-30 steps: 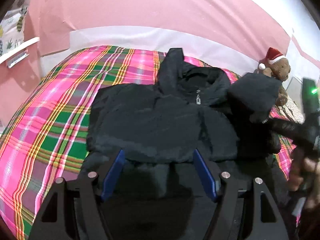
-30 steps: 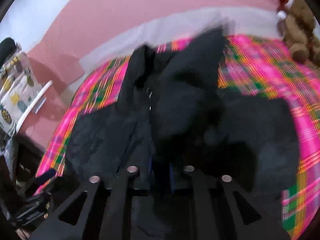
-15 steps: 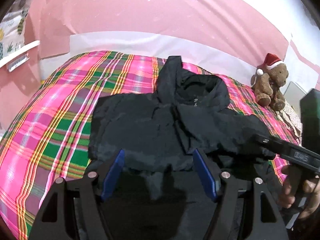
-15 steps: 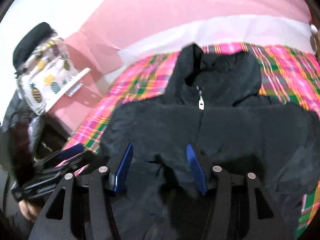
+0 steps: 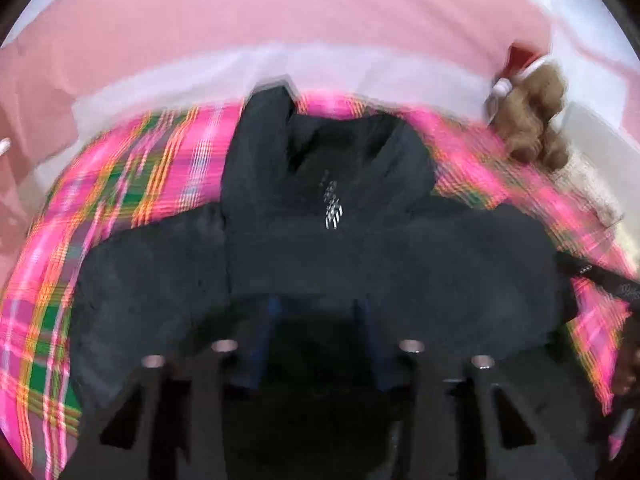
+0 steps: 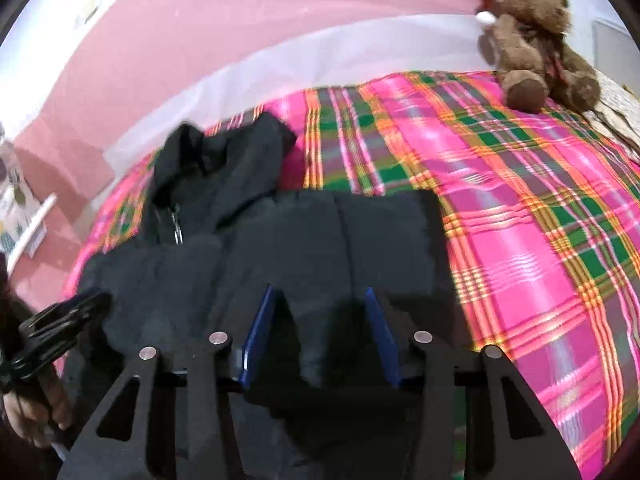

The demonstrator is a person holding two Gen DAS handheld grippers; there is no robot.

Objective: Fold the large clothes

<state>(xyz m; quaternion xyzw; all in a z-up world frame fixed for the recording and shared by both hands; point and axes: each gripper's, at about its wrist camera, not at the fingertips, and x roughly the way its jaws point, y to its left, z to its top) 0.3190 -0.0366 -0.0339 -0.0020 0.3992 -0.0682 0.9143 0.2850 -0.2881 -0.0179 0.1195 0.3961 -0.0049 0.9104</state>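
Note:
A black hooded zip jacket (image 5: 328,248) lies on a pink plaid bed cover (image 5: 132,184), hood toward the far wall, both sleeves folded in over the body. My left gripper (image 5: 320,312) is open and empty, low over the jacket's near hem; the view is motion-blurred. My right gripper (image 6: 320,304) is open and empty, over the right side of the jacket (image 6: 320,232), whose right edge is a straight fold. The left gripper (image 6: 60,320) shows at the left edge of the right wrist view. The right gripper's tip shows at the right edge of the left wrist view.
A brown teddy bear (image 6: 536,44) with a red Santa hat sits at the far right corner of the bed. A pink and white wall (image 6: 240,20) runs behind the bed. The plaid cover (image 6: 520,200) stretches to the right of the jacket.
The right gripper let go of the right sleeve after laying it across the jacket and moved to the jacket's right side. The left gripper moved forward and lower over the hem.

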